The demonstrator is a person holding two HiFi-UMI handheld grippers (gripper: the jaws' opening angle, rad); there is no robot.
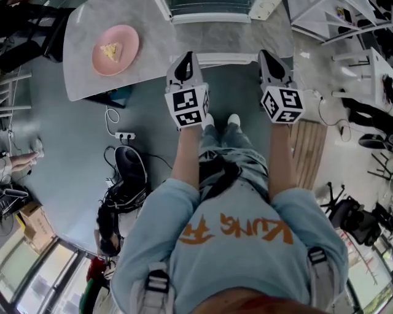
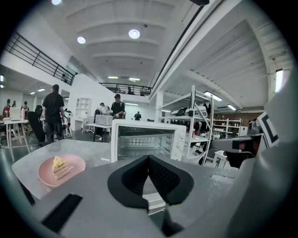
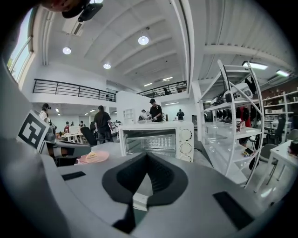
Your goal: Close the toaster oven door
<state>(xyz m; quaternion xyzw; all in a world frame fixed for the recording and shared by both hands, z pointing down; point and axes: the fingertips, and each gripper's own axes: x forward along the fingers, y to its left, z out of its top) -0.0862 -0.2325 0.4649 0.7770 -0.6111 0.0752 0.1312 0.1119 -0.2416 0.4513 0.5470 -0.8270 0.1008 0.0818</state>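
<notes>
A white toaster oven stands on the grey table ahead of me. Its door hangs open toward me, lying flat, with its white front edge between my two grippers. In the left gripper view the oven shows its bare racks. My left gripper is shut and holds nothing, just left of the door edge. My right gripper is also shut and holds nothing, at the door's right end. In the right gripper view the oven sits straight ahead. Neither gripper visibly touches the door.
A pink plate with a cake slice rests on the table to the left. On the floor lie a power strip with cables, a black bag and a wooden board. A white shelf rack stands to the right; people stand far behind.
</notes>
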